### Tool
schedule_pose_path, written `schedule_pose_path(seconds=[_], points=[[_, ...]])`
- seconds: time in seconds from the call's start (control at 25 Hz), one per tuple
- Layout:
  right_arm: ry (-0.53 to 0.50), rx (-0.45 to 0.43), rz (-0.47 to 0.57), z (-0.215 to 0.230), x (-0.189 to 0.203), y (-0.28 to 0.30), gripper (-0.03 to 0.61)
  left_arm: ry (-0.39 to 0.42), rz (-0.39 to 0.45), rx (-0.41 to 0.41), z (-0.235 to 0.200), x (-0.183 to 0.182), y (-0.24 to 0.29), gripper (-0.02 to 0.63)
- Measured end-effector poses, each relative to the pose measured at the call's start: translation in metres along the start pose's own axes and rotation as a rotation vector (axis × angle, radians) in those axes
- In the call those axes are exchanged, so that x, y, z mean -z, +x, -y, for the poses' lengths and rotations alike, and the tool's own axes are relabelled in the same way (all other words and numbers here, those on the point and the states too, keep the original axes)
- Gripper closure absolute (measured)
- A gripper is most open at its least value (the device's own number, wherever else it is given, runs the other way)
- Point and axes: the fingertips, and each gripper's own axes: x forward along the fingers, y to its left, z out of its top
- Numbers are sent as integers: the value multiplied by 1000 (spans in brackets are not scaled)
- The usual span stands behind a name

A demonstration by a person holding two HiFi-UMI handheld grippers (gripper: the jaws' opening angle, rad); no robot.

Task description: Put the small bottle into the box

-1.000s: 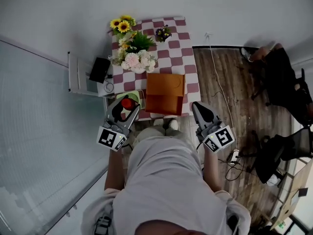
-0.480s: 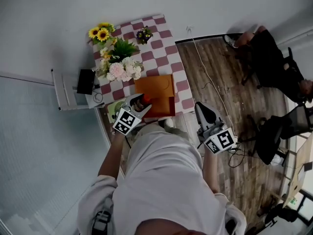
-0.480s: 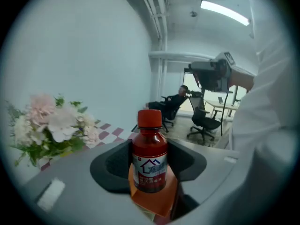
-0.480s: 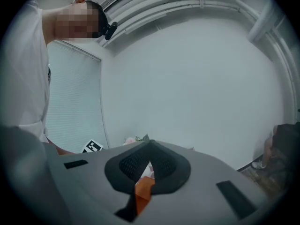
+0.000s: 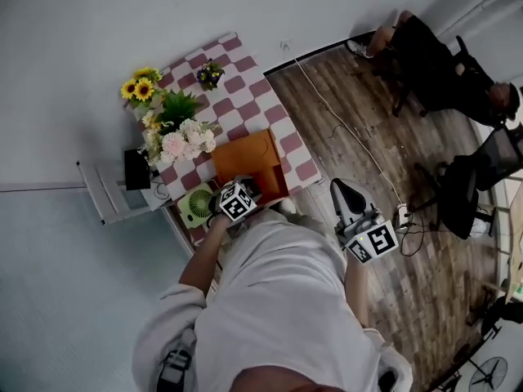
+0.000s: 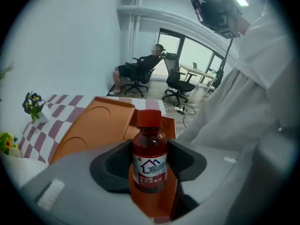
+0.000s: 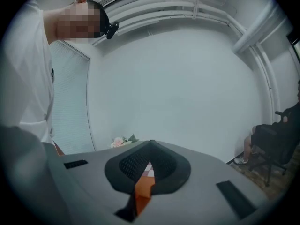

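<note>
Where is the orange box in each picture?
Head view: orange box in the middle, near end of the checkered tablecloth.
Left gripper view: box centre-left, behind the small bottle in the jaws.
Right gripper view: just an orange sliver, low, through the slit between the jaws.
Shared landmark: the checkered tablecloth.

Office room. Black swivel chairs point(image 6: 178, 82) on wood-plank floor point(image 5: 409, 284); desk point(image 6: 199, 72) by large windows point(image 6: 190, 50). Power strip point(image 5: 402, 216), trailing cable point(image 5: 335, 129). Small checked-cloth table point(image 5: 245, 96) against white wall point(image 5: 122, 23).
</note>
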Motion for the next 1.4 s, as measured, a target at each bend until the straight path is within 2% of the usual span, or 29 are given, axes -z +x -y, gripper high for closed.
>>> schedule_pose_path(seconds=[0.28, 0.64, 1.0, 1.16, 1.4], points=[[5, 48, 2, 7, 0, -9, 577, 39, -217, 51, -4, 33, 50, 394], [11, 100, 7, 15, 1, -30, 577, 72, -401, 63, -3, 57, 80, 393], [20, 131, 22, 21, -2, -44, 577, 38, -477, 49, -5, 59, 90, 393], [19, 115, 22, 18, -2, -40, 577, 73, -485, 43, -3, 58, 89, 388], [16, 85, 19, 10, -1, -31, 577, 71, -456, 69, 3, 57, 86, 314]])
